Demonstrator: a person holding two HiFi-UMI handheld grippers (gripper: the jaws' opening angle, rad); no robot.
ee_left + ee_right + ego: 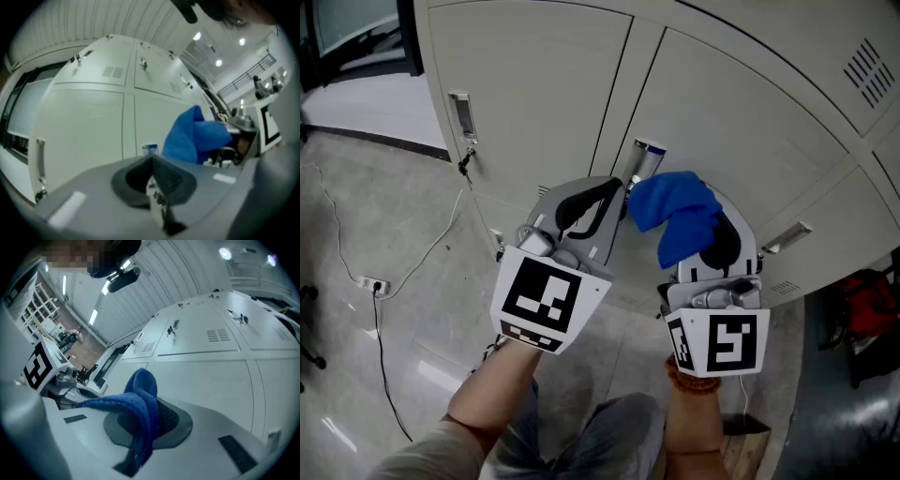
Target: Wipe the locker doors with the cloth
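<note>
Blue cloth (675,217) was bunched in the right gripper (703,234), its jaws clamped on a fold and the loose end standing up toward the pale locker doors (534,84). The left gripper (614,193) sat just beside it, jaws pressed together on nothing.

This looked like the very start of a wipe. The cloth was up at the doors, but I could not tell whether it touched the panel. By my reading, the next move called for pressing that loose wad flat on the metal and sweeping across.

Room-wise, there was plenty of bare panel to the left and farther up. The watch-outs were the blue-topped latch (643,159) just beside the cloth, the door seam (614,112) running past it, a handle (461,114) well off to the left, and another handle (787,236) to the right. Any of them could snag the cloth.
</note>
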